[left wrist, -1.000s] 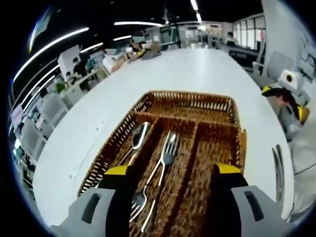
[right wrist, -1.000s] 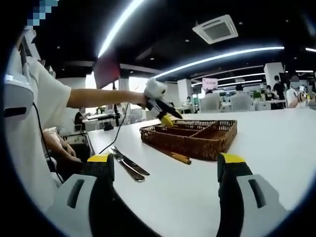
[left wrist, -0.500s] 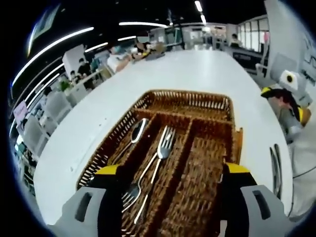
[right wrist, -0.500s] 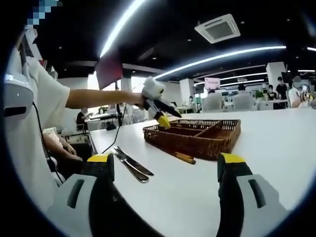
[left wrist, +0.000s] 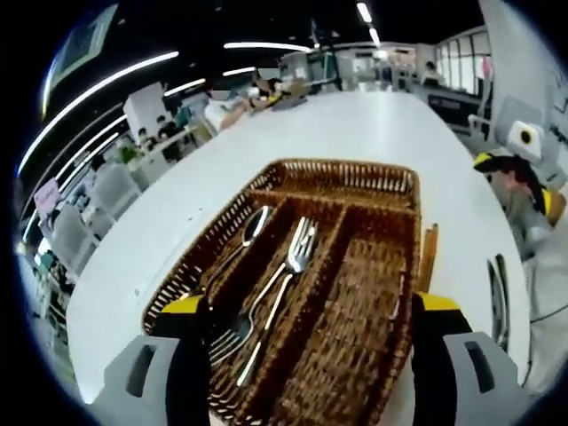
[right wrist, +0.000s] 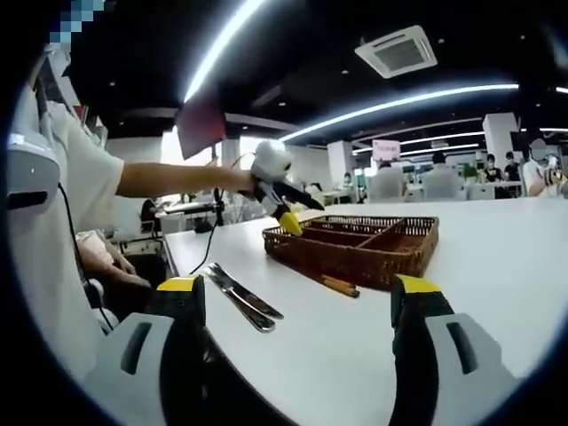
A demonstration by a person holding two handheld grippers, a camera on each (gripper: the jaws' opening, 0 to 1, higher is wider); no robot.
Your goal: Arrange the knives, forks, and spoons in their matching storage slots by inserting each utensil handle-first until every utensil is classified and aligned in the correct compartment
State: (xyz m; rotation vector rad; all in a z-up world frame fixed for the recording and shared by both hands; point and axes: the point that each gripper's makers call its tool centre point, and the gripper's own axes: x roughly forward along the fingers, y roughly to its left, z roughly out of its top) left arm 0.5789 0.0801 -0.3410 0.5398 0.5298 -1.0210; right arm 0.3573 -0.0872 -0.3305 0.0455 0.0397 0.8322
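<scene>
Table (left wrist: 355,133): white; the wicker tray (left wrist: 355,177) is set on it.
Forks (left wrist: 288,275): laid lengthwise in the middle slot, tines far.
Knives (right wrist: 241,297): left on the table beside the tray.
Left gripper (left wrist: 311,306): held wide open, empty, above the tray.
Right gripper (right wrist: 297,293): held wide open, empty.

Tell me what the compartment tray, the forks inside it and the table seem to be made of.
The tray looks like brown woven wicker or rattan: its rim and dividers show a braided weave. The forks look like polished metal, probably stainless steel, silvery with bright glints. The table has a smooth white top with a soft sheen, possibly laminate; the pictures can't settle which.
</scene>
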